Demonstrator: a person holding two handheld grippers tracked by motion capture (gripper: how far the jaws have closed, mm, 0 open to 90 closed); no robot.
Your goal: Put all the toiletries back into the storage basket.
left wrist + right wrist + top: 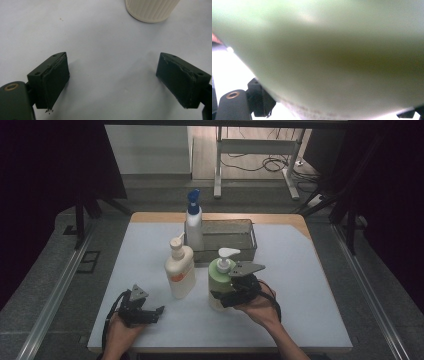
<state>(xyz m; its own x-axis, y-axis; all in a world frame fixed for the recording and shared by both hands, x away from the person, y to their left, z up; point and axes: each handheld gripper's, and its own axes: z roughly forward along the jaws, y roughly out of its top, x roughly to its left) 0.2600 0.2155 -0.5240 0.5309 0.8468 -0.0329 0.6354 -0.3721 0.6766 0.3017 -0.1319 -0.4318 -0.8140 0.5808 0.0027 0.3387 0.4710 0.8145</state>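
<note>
Around green bottle (218, 282): right claw (227, 292).

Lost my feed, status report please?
Right gripper shut on green pump bottle, upright. Left gripper open over bare table. Cream bottle close beside on the left.

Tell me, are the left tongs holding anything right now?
No, the left tongs stand wide open over bare table, with only the cream bottle standing apart ahead of them.

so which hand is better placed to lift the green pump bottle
Right. The right gripper already has its jaws around the green pump bottle, while the left gripper sits open on the table, nearer the cream bottle.
</note>
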